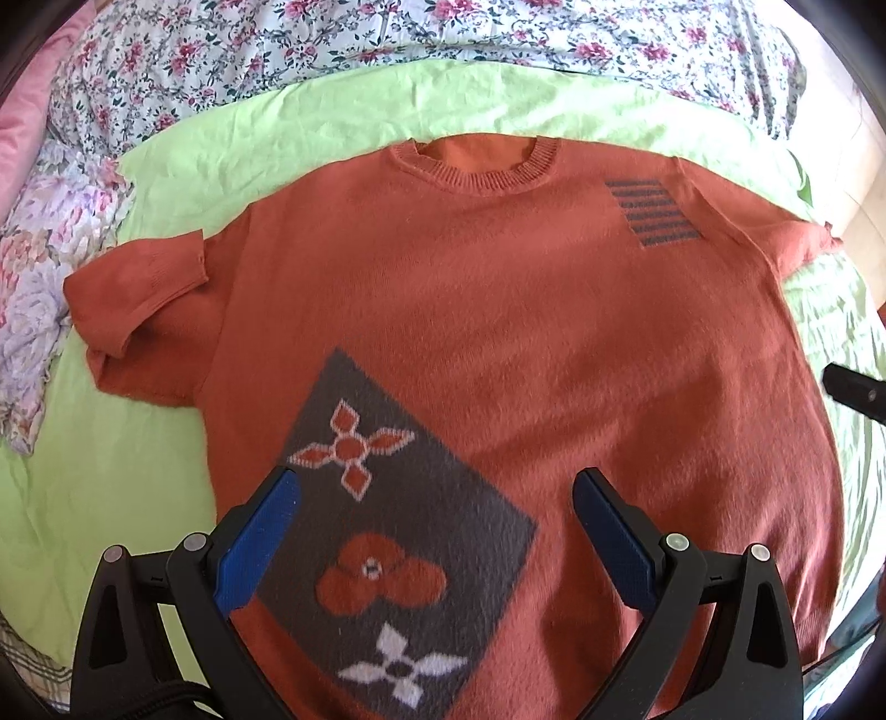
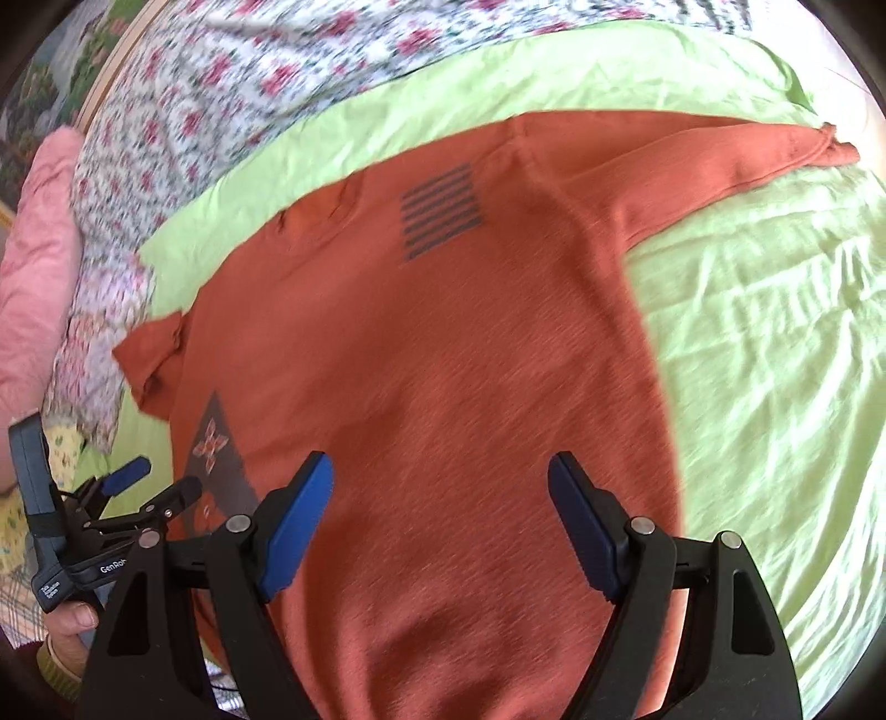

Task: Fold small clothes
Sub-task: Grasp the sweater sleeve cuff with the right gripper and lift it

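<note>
Orange sweater [image 1: 498, 332] spread flat, front up, on the green sheet [image 1: 138, 471], ready for folding.

Both the left gripper [image 1: 437, 531] and right gripper [image 2: 440, 515] are held wide open and empty above the hem; the long sleeve [image 2: 692, 160] reaching toward the sheet's far right corner is best pinched near its cuff and folded across the chest.

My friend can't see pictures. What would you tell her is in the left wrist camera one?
An orange sweater lies flat, front up, on a green sheet, with a grey flower patch near its hem. The left gripper hovers over it with blue fingers open, holding nothing. Flowery bedding lies behind.
</note>
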The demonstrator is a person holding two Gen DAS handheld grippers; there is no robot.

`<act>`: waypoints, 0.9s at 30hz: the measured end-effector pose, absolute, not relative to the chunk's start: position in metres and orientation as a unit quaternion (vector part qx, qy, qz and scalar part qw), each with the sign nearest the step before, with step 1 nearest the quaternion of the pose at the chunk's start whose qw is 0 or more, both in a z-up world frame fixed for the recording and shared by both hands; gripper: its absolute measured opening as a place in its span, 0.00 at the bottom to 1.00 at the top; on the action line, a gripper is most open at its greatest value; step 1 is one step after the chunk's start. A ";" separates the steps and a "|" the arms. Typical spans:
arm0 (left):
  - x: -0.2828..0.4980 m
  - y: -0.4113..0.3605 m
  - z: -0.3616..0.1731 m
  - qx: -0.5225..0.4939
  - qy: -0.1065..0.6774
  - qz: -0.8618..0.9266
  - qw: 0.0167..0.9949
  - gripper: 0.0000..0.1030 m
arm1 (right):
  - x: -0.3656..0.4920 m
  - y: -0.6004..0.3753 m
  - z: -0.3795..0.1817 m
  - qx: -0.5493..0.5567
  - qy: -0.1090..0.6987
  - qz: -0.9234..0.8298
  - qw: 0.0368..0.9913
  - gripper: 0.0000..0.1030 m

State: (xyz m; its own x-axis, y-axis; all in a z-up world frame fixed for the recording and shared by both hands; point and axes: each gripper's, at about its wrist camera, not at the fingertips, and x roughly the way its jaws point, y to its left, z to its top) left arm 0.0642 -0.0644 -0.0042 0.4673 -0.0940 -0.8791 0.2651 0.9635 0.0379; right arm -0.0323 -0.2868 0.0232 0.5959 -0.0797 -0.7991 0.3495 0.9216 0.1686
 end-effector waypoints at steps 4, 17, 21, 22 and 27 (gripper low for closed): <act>0.085 -0.068 -0.001 0.082 0.505 -0.096 0.854 0.96 | -0.037 -0.336 0.040 0.185 0.405 -0.166 0.880 0.78; 0.132 -0.089 -0.013 0.078 0.519 -0.079 0.847 0.96 | -0.076 -0.554 0.105 0.258 0.305 -0.324 0.858 0.60; 0.139 -0.102 -0.024 0.077 0.533 -0.079 0.839 0.96 | -0.069 -0.616 0.115 0.272 0.286 -0.362 0.844 0.53; 0.141 -0.107 -0.028 0.079 0.539 -0.079 0.835 0.96 | -0.065 -0.627 0.115 0.275 0.284 -0.372 0.840 0.52; 0.147 -0.127 -0.042 0.086 0.557 -0.083 0.822 0.96 | -0.042 -0.682 0.105 0.304 0.278 -0.390 0.823 0.50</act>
State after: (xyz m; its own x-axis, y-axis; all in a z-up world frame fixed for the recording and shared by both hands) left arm 0.1473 -0.1267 -0.0424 0.3657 -0.0407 -0.9299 0.2332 0.9712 0.0492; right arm -0.0420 -0.6819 0.1052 0.5412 -0.4739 -0.6947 0.8117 0.5101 0.2844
